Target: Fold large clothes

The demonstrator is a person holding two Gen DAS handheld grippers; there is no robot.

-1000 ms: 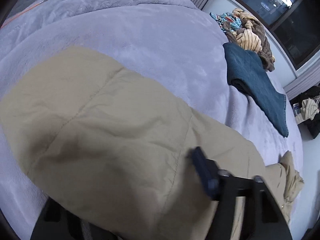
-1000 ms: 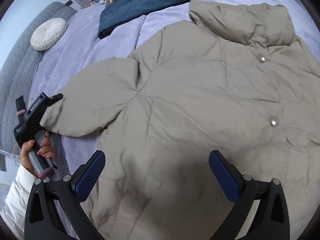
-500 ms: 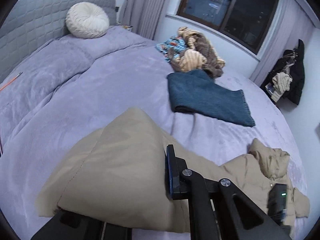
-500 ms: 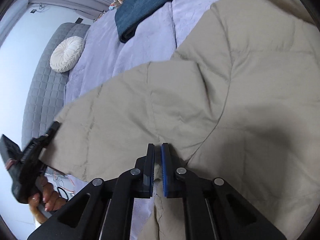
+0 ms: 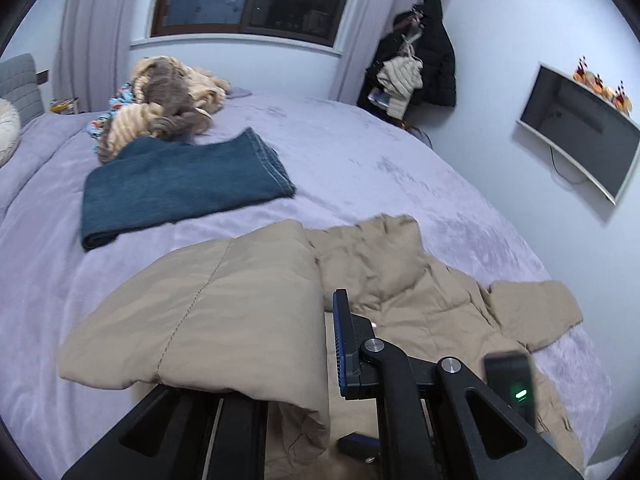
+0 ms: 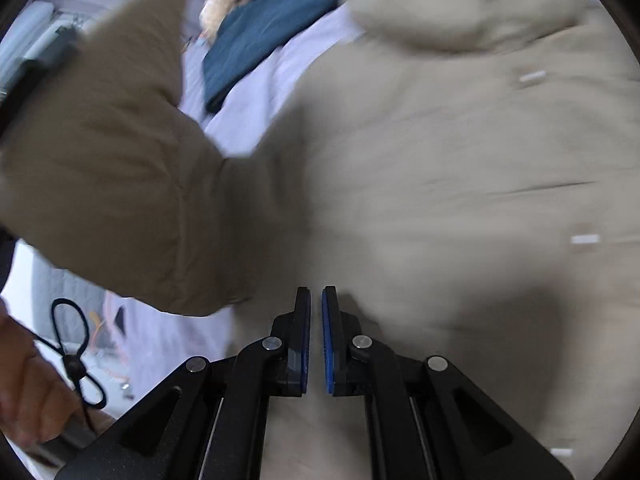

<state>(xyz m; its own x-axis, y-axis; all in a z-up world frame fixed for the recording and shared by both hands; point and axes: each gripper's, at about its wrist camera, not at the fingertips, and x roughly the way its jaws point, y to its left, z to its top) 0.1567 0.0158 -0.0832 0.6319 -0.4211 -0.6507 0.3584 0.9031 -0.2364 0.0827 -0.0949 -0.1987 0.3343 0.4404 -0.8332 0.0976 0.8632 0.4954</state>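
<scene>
A beige puffer jacket [image 5: 420, 292] lies spread on the lilac bed [image 5: 360, 152]. My left gripper [image 5: 304, 344] is shut on the jacket's sleeve [image 5: 208, 304] and holds it lifted above the bed; the sleeve hides the left finger. In the right wrist view the raised sleeve [image 6: 112, 168] hangs at the left over the jacket body [image 6: 460, 184]. My right gripper [image 6: 316, 336] is shut just above the jacket's lower part, near the armpit; no cloth shows between its pads. The right wrist view is motion-blurred.
Folded blue jeans [image 5: 180, 184] lie on the bed beyond the jacket, with a heap of clothes [image 5: 164, 100] behind them. A wall TV [image 5: 580, 132] and hanging coats [image 5: 416, 64] are at the right. The other gripper's body [image 5: 510, 380] shows low right.
The left gripper has lifted the sleeve and carried it across toward the jacket body. The right gripper went from wide open to shut and moved in low over the jacket.
</scene>
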